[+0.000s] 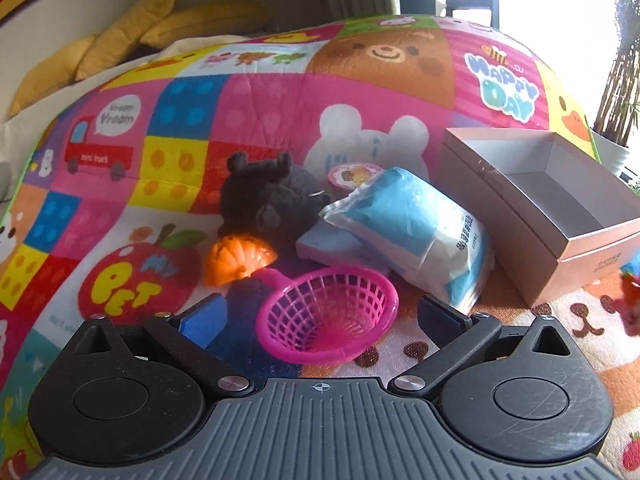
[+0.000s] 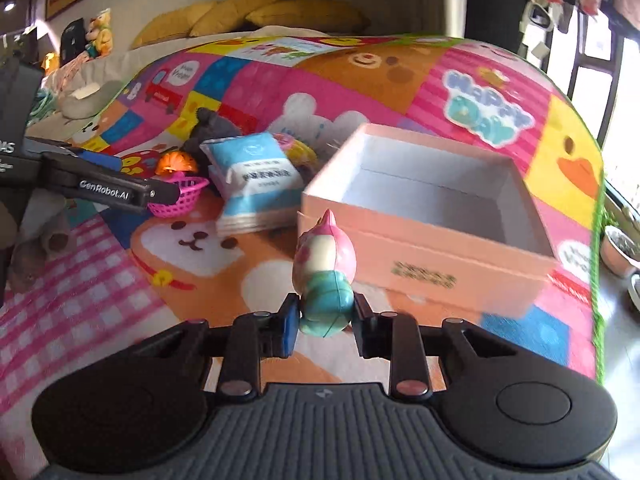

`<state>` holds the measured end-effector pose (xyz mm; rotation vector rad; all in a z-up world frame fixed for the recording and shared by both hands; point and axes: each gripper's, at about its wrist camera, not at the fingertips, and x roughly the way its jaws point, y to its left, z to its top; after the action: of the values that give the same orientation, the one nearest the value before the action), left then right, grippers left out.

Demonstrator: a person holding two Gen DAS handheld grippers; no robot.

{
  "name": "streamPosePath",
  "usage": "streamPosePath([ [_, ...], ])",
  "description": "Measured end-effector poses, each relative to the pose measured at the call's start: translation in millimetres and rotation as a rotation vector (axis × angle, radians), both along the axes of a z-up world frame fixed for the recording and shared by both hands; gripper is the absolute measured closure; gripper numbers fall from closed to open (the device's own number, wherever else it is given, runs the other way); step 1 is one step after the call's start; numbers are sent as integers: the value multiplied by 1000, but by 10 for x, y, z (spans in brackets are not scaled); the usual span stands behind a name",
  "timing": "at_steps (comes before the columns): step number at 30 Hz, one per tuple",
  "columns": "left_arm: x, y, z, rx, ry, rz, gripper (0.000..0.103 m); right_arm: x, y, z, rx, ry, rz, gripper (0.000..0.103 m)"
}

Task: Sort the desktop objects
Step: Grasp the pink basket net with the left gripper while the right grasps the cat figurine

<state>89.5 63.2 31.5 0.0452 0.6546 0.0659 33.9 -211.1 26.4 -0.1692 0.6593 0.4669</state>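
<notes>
— What do you see on the bed?
— A bright cartoon blanket [image 1: 256, 92], yellow pillows [image 2: 256, 4] behind. My left gripper [image 1: 320, 316] is wide open around a pink basket [image 1: 328, 316]. Then blue packs [image 1: 416, 232], then the pink box [image 2: 432, 216].
— And your right gripper [image 2: 326, 316]?
— It squeezes a toy figure [image 2: 324, 272] beside the box.
</notes>
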Motion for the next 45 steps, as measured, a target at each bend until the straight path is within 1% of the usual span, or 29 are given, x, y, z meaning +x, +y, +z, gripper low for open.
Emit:
streamPosePath([
  [2,85,-26,-54,11,2,19,0,-87,-222,-46,12,18,-42,74],
  [3,101,-34,-64,16,-1,27,2,-120,-281,-59,13,9,-69,70],
  [4,96,-41,-63,22,-6,32,24,-140,-316,-67,15,4,-86,65],
  [5,84,-43,-59,23,2,32,53,-151,-347,-68,25,-5,-96,56],
  [6,54,-37,-48,17,8,35,59,-156,-357,-59,36,-16,-100,49],
  [7,0,-31,-32,11,4,35,59,-155,-358,-45,46,-27,-98,47],
  [10,-260,-108,37,41,-17,-1,59,-150,-328,-2,57,-56,-78,40],
  [12,-480,-235,83,48,-24,-81,59,-140,-302,31,59,-80,-68,33],
  [14,-684,-393,117,32,-10,-203,58,-96,-279,86,40,-126,-78,28],
  [15,-765,-466,123,19,-5,-260,56,-39,-281,126,28,-160,-98,20],
  [16,-838,-530,131,13,-5,-310,50,41,-304,165,25,-189,-124,16],
  [17,-910,-605,132,16,-14,-349,38,151,-339,194,30,-205,-156,8],
  [18,-949,-646,142,22,-27,-364,30,282,-381,212,42,-209,-193,4],
  [19,-966,-666,154,27,-45,-364,15,429,-419,220,58,-196,-230,4],
  [20,-962,-662,170,31,-70,-344,3,585,-454,215,78,-172,-261,4],
  [22,-890,-580,198,45,-106,-267,3,897,-503,151,123,-103,-307,4],
  [25,-676,-351,193,36,-82,-129,2,1168,-397,79,156,-38,-315,3],
  [26,-596,-270,176,27,-71,-90,1,1192,-320,79,146,-48,-323,3],
  [28,-418,-97,126,4,-38,-18,1,1234,-212,102,162,-50,-276,1],
  [31,-164,51,51,-51,3,32,1,1280,-198,158,258,-2,-183,2],
  [33,-10,96,-4,-50,7,55,1,1200,-180,237,258,-47,-170,3],
  [35,80,122,-57,-23,6,73,2,1048,-176,315,215,-119,-177,3],
  [36,91,136,-69,-13,6,86,3,935,-200,358,190,-159,-170,3],
  [37,82,159,-77,-14,10,86,18,822,-237,389,169,-189,-156,3],
  [39,0,188,-68,-25,0,67,23,606,-330,404,137,-202,-120,1],
  [40,-56,187,-55,-21,-5,60,44,510,-383,389,121,-190,-100,1],
  [41,-95,182,-53,-22,12,53,65,420,-425,354,102,-174,-86,0],
  [42,-137,182,-55,-31,23,51,67,349,-450,305,77,-157,-76,0],
  [45,-371,93,-20,-40,22,-11,67,190,-483,108,6,-104,-68,0],
])
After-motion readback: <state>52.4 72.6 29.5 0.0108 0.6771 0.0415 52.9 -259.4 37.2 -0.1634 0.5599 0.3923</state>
